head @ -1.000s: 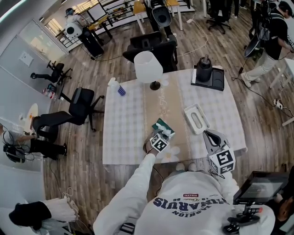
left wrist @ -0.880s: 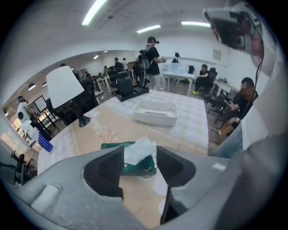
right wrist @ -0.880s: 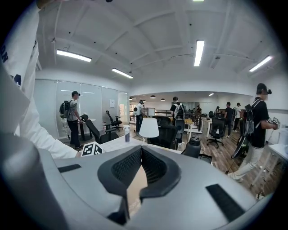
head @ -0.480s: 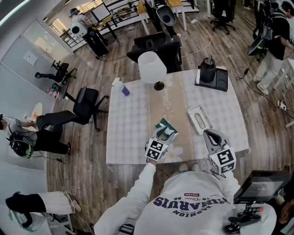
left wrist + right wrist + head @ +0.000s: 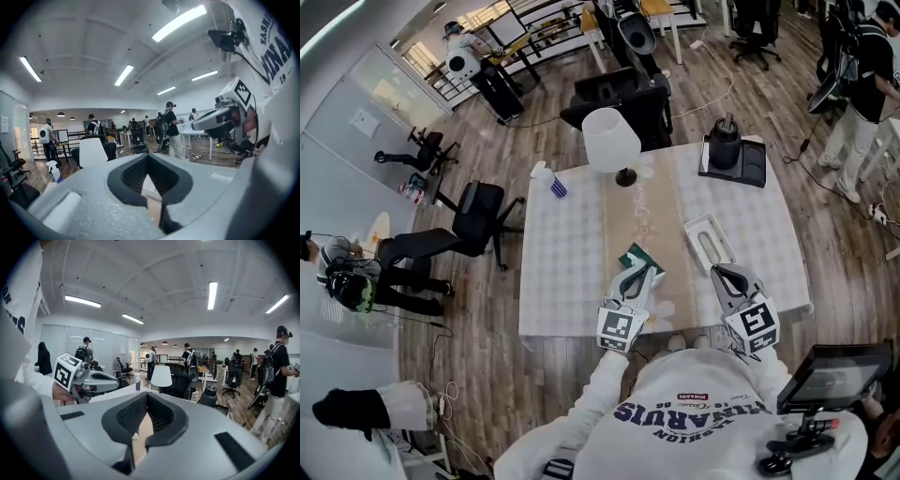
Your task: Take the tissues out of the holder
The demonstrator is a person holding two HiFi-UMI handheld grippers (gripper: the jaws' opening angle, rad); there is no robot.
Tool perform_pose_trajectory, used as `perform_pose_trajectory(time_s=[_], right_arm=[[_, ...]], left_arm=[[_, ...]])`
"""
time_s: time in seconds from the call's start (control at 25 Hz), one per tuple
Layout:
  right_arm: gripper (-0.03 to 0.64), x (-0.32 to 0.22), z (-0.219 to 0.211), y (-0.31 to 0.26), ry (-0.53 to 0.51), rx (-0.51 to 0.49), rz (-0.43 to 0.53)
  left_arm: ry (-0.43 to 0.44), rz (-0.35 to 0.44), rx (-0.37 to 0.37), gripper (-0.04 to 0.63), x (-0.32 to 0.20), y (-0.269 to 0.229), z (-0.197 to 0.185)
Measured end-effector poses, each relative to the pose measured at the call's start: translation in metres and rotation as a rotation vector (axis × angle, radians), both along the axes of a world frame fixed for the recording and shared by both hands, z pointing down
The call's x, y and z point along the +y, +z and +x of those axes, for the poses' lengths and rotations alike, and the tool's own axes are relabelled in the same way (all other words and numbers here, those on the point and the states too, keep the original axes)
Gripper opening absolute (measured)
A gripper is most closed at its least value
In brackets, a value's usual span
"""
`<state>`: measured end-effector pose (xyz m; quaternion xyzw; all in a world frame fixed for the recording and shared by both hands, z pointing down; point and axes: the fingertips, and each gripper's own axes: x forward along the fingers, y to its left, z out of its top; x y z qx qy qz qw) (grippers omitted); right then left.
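Note:
A green tissue pack (image 5: 640,260) lies on the beige runner near the table's front. The white tissue holder (image 5: 705,243) lies to its right on the cloth. My left gripper (image 5: 637,275) hovers just in front of the pack, jaws shut with nothing between them. In the left gripper view its tips (image 5: 149,161) meet and point level across the room, past the right gripper (image 5: 220,117). My right gripper (image 5: 720,273) is shut and empty in front of the holder. Its tips (image 5: 146,399) also meet, with the left gripper (image 5: 91,380) off to the side.
A white lamp (image 5: 610,141) stands at the table's far side. A black kettle on a dark tray (image 5: 729,155) sits at the far right, a spray bottle (image 5: 546,175) at the far left. Office chairs (image 5: 478,216) and people surround the table. The table's front edge (image 5: 581,330) is just below the grippers.
My left gripper has drawn back toward the table's front edge, away from the green pack, which stays on the runner. The right gripper has barely moved.

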<state>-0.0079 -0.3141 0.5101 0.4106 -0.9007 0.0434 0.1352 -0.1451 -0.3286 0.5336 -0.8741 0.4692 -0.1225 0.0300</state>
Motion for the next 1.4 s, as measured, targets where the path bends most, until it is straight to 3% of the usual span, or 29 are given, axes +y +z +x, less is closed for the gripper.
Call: perform_pose_trajectory(time_s=[0.24, 0.56, 1.4], right_arm=[[0.009, 0.006, -0.007, 0.001, -0.036, 0.054, 0.023], [0.008, 0.008, -0.007, -0.002, -0.059, -0.086, -0.019], [0.008, 0.007, 0.0, -0.009, -0.041, -0.105, -0.002]], left_arm=[[-0.038, 0.008, 0.038, 0.005, 0.005, -0.008, -0.008], [-0.035, -0.011, 0.081, 0.005, 0.011, -0.008, -0.007], [0.007, -0.032, 0.164, 0.005, 0.015, -0.012, 0.001]])
